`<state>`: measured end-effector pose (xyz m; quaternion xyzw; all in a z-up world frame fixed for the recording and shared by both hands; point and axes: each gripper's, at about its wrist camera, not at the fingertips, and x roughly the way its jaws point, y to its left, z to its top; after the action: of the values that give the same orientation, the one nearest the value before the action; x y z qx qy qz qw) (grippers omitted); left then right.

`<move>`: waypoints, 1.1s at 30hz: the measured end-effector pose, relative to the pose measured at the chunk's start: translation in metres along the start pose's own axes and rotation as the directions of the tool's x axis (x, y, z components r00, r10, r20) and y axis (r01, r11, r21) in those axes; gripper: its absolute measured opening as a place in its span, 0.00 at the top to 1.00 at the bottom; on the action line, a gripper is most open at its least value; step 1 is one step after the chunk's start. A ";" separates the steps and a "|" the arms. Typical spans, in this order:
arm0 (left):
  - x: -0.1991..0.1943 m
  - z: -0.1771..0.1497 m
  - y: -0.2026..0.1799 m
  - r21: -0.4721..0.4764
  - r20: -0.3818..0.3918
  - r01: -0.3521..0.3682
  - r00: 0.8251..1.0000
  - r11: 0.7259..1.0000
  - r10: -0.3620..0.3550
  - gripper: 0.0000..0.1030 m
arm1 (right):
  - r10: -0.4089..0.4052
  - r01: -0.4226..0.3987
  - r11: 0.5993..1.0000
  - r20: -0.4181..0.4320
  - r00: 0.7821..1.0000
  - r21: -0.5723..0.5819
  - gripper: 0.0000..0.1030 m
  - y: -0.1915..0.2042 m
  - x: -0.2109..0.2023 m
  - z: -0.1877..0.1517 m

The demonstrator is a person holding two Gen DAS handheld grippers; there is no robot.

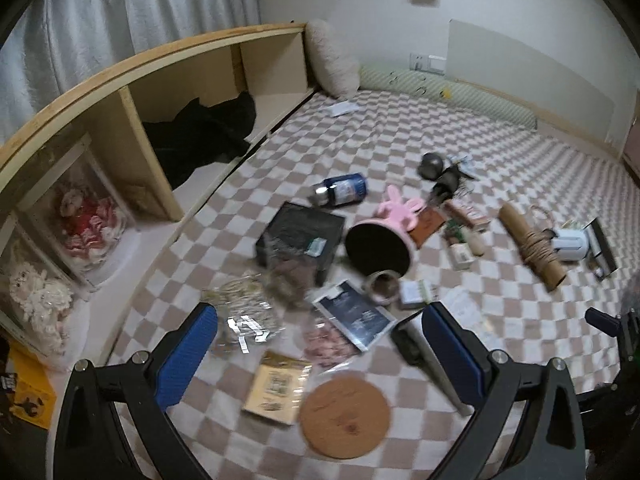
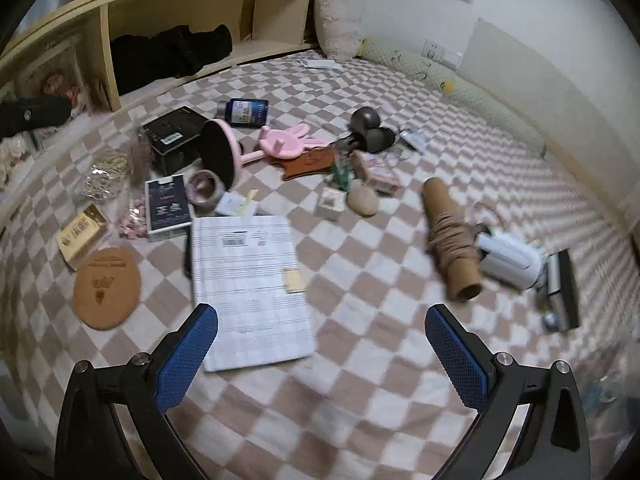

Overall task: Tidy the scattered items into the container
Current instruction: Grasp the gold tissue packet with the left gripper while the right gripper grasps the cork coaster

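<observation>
left wrist view: left gripper [image 1: 320, 344] hangs over a checked blanket [image 1: 500, 360], jaws wide apart, holding nothing.
right wrist view: right gripper [image 2: 322, 344] likewise spread and empty, over the near edge of a paper sheet [image 2: 250, 292].
nearest items: cork coaster [image 1: 345, 416], flat and stiff, likely light; best pinched at its rim. beside it a small yellow packet [image 1: 276, 388].
sheet handling: thin and floppy by the look of it; take a free edge, since it lies flat on soft cloth.
middle: tape roll [image 2: 205, 189], dark card [image 2: 167, 204], clear crinkly bags [image 1: 244, 316], probably slippery.
further: black box [image 1: 300, 236], closed, contents hidden; pink rabbit stand [image 2: 256, 144] tipped over; blue can [image 2: 244, 111] on its side, may roll.
right side: cardboard tube [image 2: 450, 240] wound with twine, rigid, graspable across its middle; white holder [image 2: 508, 260] touching it.
container: none clearly identifiable; possibly the black box.
far: wooden shelf [image 2: 172, 4] with dark cloth [image 2: 172, 54] in one bay, boxed dolls [image 1: 86, 216] in another.
</observation>
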<state>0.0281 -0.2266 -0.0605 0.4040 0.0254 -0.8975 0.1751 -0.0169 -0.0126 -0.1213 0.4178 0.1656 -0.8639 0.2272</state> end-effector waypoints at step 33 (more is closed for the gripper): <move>0.129 -0.072 0.009 0.249 -0.361 -0.114 0.910 0.962 0.202 0.34 | 0.524 -0.505 0.844 -0.087 0.847 0.180 0.02 0.091 0.049 -0.057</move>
<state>0.0039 -0.2590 -0.2031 0.5893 -0.0742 -0.7810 0.1928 0.0414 -0.0742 -0.2031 0.5191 -0.0035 -0.7514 0.4072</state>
